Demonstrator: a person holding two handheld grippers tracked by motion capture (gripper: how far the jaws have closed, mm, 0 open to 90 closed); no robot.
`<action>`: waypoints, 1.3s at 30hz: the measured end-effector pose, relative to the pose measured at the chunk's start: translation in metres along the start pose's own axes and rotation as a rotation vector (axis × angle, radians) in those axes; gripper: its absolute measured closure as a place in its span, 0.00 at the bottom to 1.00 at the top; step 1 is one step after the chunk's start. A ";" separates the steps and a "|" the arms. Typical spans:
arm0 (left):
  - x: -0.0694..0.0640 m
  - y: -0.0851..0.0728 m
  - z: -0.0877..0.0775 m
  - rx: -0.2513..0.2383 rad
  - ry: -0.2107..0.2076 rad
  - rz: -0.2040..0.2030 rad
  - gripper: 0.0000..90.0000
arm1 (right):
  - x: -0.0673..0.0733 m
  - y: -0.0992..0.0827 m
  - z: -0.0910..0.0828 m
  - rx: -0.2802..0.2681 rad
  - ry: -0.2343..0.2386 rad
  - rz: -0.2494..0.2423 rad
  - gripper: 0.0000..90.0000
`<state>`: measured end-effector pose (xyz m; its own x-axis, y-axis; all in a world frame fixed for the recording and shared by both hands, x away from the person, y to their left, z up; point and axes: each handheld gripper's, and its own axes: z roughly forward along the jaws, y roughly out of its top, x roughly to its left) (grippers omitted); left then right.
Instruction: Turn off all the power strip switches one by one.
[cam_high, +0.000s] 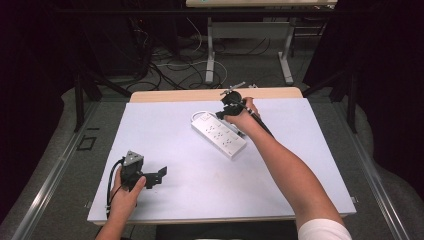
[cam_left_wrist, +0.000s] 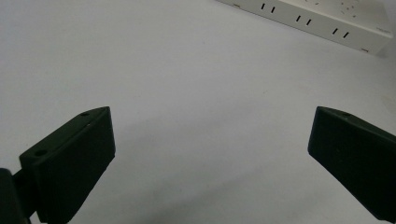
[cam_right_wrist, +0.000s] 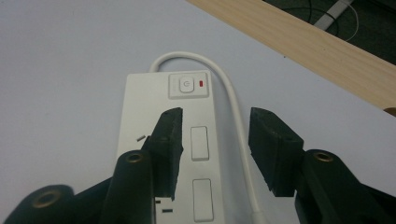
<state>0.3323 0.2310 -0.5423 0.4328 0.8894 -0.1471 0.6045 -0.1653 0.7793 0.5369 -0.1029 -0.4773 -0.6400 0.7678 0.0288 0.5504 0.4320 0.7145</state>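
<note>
Near edge of the white rectangular table top (cam_high: 165, 195): the person's left hand (cam_high: 125, 192) holds the black two-jaw left gripper (cam_high: 159, 175) low over the bare surface at the table's left front, with a grey three-cornered plate (cam_high: 133, 158) on top and a black cable (cam_high: 111, 182) looping beside the wrist. In the left gripper view its jaws stand wide apart with nothing between them, and the white surface lies beneath.

Middle of the table: a white rectangular plastic power strip (cam_high: 219, 134) lies flat, set diagonally, well apart from the left gripper. Its sockets run along the top face.

Far side: the person's right hand (cam_high: 243, 116) reaches across and holds the black two-jaw right gripper (cam_right_wrist: 215, 140) over the far end of the strip. In the right gripper view the jaws are parted and empty, poised above the strip near its square power button (cam_right_wrist: 186, 85) and small red indicator (cam_right_wrist: 201, 84). The strip's white cord (cam_right_wrist: 233, 112) curves out from that end. Beyond it runs the table's pale wooden edge (cam_right_wrist: 299, 42).
</note>
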 end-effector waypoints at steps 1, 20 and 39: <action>0.000 0.000 0.000 0.001 0.000 -0.002 0.01 | 0.000 0.001 0.003 -0.015 0.002 0.000 0.63; 0.004 -0.002 -0.002 0.000 0.009 -0.016 0.01 | 0.009 0.016 0.033 0.010 0.001 -0.020 0.77; 0.008 -0.002 -0.004 -0.006 0.003 -0.030 0.01 | 0.017 0.026 0.065 0.055 0.000 -0.032 1.00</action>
<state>0.3316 0.2399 -0.5420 0.4122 0.8953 -0.1689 0.6131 -0.1355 0.7783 0.5754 -0.0477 -0.5038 -0.6576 0.7533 0.0070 0.5587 0.4814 0.6754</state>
